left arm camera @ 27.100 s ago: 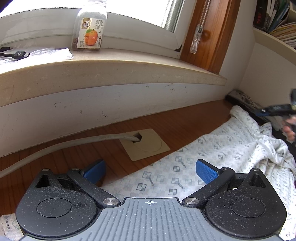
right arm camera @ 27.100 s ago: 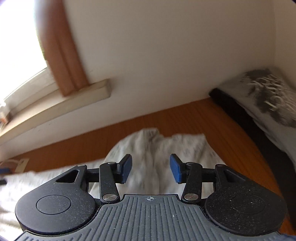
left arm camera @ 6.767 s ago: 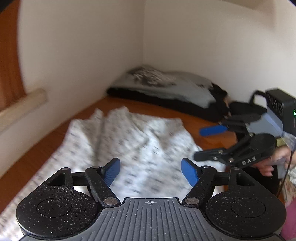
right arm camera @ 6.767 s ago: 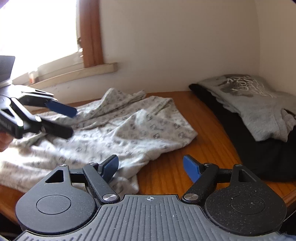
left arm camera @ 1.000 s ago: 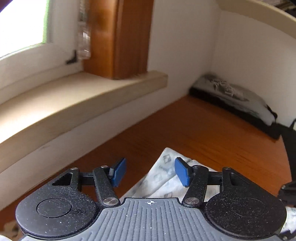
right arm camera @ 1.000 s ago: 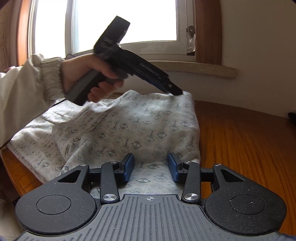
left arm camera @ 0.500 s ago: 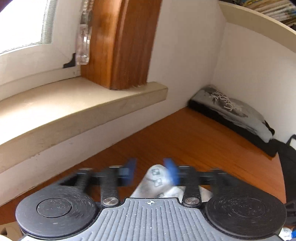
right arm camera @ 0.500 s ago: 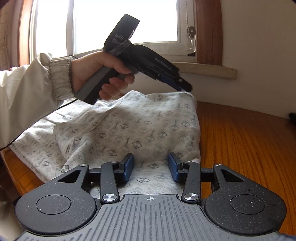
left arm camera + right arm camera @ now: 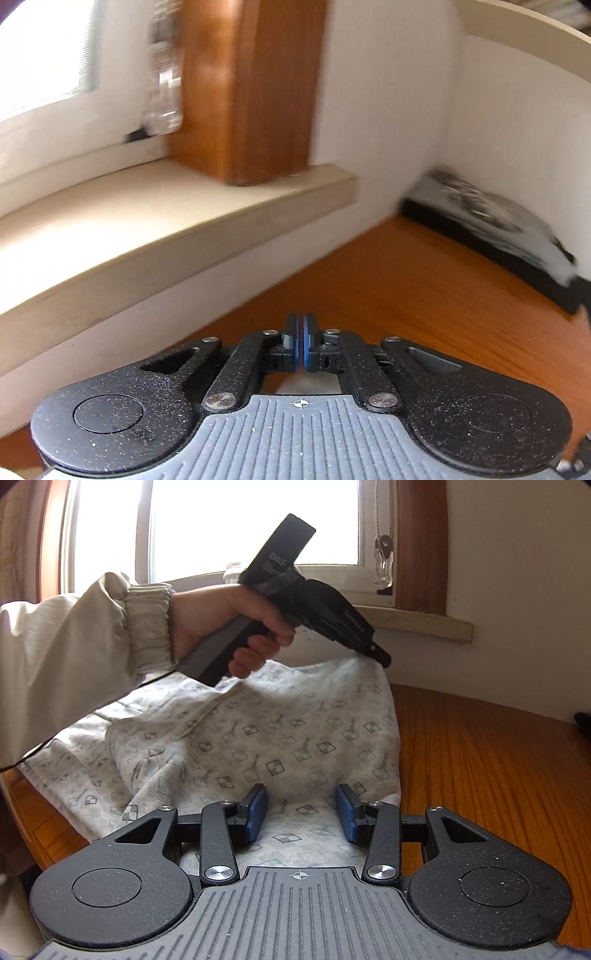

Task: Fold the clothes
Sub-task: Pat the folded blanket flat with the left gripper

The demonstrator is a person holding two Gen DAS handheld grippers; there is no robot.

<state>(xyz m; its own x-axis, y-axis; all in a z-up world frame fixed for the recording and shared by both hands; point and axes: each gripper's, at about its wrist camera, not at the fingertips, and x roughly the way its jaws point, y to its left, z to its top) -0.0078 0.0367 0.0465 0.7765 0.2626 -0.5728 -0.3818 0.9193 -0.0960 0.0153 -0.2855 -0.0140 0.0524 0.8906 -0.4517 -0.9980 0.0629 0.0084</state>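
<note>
place: home, prob bedroom/study
window [image 9: 255, 524]: letting daylight in, wood frame, stone sill [image 9: 155, 221]
counter [image 9: 491, 760]: wood, carrying clothes [image 9: 258, 738], folded pile [image 9: 491, 221] sitting in corner

Cream elastic-cuffed sleeve [image 9: 74, 653] — black, blue-padded claw [image 9: 301, 812]

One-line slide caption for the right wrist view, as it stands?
Right tool open over a patterned garment on a wooden table, while the left tool pinches its far corner by the window.

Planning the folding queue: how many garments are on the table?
3: the patterned white garment before the right gripper, and a grey printed garment atop a black garment in the corner. More may be hidden.
</note>
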